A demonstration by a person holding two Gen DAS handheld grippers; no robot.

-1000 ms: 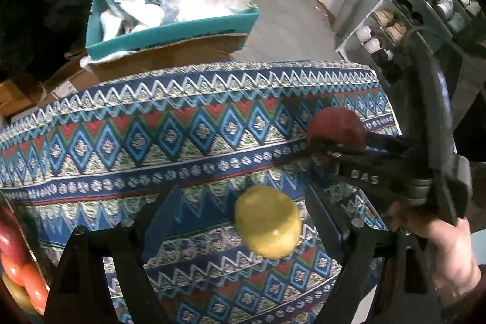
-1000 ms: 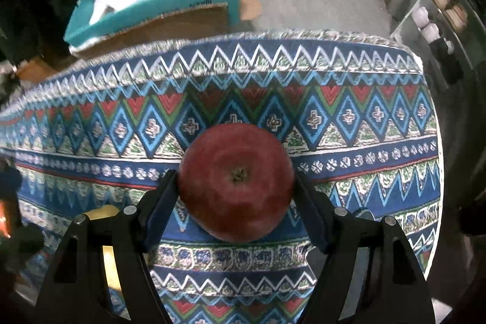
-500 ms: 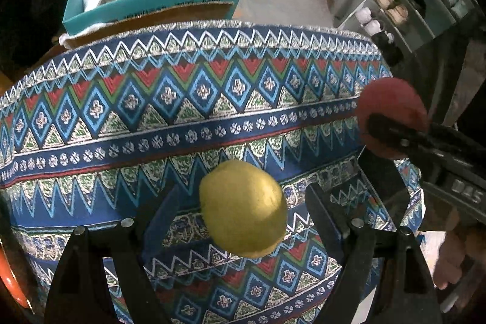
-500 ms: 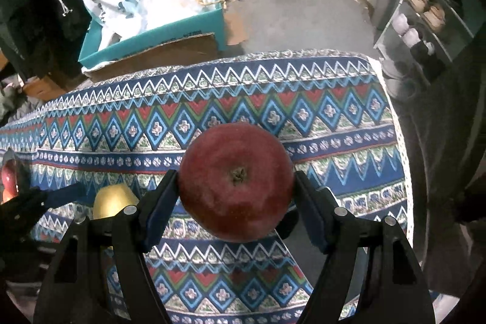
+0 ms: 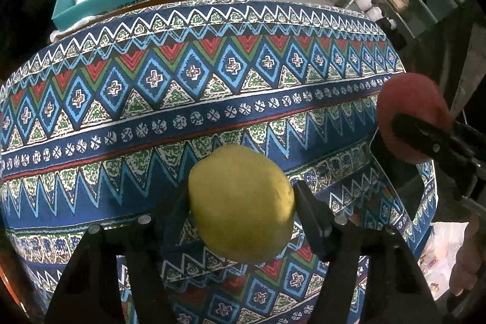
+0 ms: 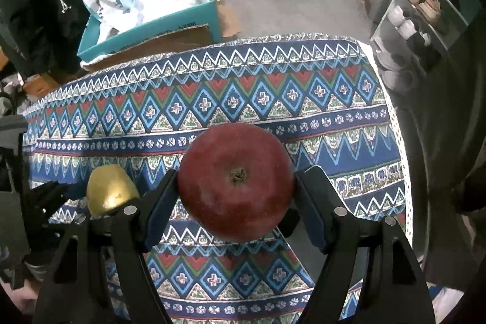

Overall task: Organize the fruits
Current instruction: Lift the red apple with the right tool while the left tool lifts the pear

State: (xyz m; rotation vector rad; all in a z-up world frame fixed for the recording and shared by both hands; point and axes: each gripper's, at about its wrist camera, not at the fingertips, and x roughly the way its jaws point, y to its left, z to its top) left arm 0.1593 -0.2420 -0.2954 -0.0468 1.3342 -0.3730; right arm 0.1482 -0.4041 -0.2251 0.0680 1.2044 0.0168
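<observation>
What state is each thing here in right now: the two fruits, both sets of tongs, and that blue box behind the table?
Yellow fruit: gripped between the left tongs, which have just been closing on it.
Red apple: clamped in the right tongs, stem end facing the camera.
Patterned tablecloth: spread flat.
Teal box: open, stuffed with bags.

From each wrist we look steeply down, close over the cloth (image 5: 212, 99), sharing both fruits and the teal box (image 6: 170, 20).

One red apple (image 6: 236, 182), one yellow fruit (image 5: 241, 204), one teal box (image 6: 170, 20), two grippers.
</observation>
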